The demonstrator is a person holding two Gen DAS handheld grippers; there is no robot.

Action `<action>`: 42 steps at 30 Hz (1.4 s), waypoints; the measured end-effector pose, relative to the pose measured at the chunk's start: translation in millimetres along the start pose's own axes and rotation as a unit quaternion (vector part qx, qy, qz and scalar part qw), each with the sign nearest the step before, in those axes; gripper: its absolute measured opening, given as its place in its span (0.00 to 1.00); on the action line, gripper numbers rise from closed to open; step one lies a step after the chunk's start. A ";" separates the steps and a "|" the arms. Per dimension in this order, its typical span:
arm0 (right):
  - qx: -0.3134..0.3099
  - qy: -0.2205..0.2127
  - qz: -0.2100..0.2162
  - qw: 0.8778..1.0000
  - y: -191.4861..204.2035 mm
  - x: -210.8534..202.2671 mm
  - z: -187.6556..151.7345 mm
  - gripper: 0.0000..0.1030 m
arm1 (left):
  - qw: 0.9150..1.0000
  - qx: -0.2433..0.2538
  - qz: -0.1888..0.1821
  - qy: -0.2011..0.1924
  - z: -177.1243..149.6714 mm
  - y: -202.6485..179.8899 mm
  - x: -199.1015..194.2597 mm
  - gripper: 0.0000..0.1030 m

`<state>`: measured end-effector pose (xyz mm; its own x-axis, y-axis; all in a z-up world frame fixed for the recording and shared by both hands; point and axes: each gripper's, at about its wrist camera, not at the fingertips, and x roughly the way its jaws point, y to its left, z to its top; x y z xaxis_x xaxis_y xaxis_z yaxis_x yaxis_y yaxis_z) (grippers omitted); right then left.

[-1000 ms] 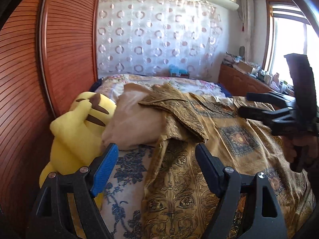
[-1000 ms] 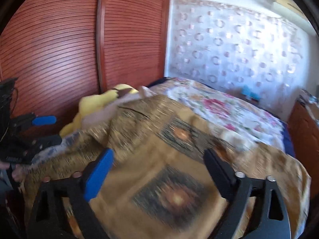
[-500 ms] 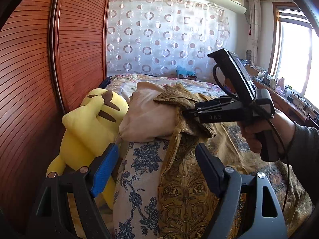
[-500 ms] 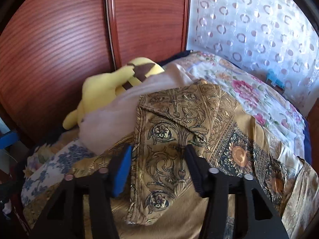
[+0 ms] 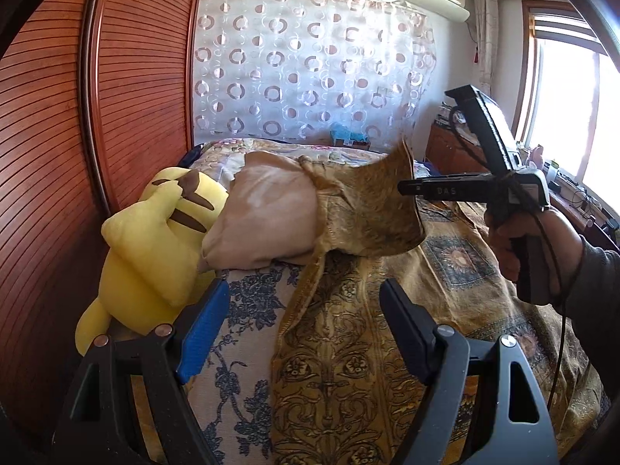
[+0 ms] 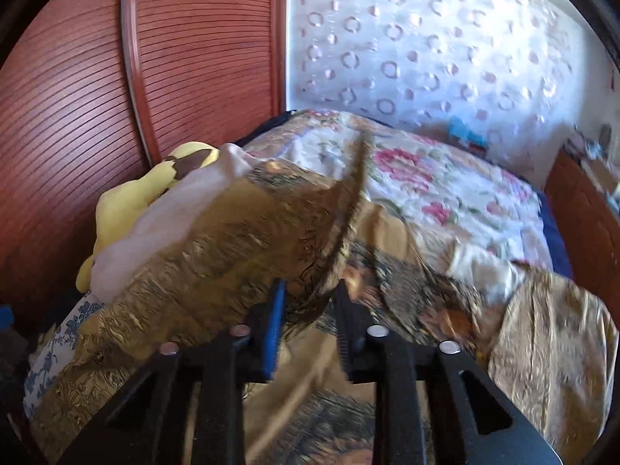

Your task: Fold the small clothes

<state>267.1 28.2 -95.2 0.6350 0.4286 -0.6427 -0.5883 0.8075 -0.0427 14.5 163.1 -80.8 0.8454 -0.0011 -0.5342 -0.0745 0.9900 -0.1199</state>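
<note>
Your right tongs (image 5: 405,190) are clamped on a corner of the gold cloth (image 5: 372,209) and hold it up above the bed (image 5: 248,348). I think you hold it by the corner so that the flap comes free from the rest and can be carried over for a fold. From the right wrist view the fabric passes between the two fingers, which stand close together with the hem between them. This view is blurred, so the exact place of the grip is not clear.

Your left tongs (image 5: 302,333) are apart and hold nothing. They hover low over the near edge of the cloth, probably waiting to take a second corner or to press the fabric down.

Most of the cloth lies spread on the bed, and only the lifted flap is in the air. Beside it a beige pillow (image 5: 263,221) rests against a yellow plush (image 5: 155,248).

The bed has a sheet (image 5: 240,352) with blue flowers near you. A red-brown wardrobe (image 5: 128,89) stands along the left, a curtain (image 5: 310,62) with rings covers the far wall, and a bright window (image 5: 569,104) is at the right.
</note>
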 end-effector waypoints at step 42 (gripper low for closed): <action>0.222 0.034 -0.129 0.966 -256.8 -175.4 -171.0 0.70 | 0.978 0.124 -0.086 0.147 29.5 -155.9 124.1 0.78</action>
<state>221.2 -323.7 -102.3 0.6889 0.1750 -0.7034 -0.1334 0.9845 0.1142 146.5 12.8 -103.7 0.6434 -0.1760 -0.7450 0.2168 0.9753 -0.0432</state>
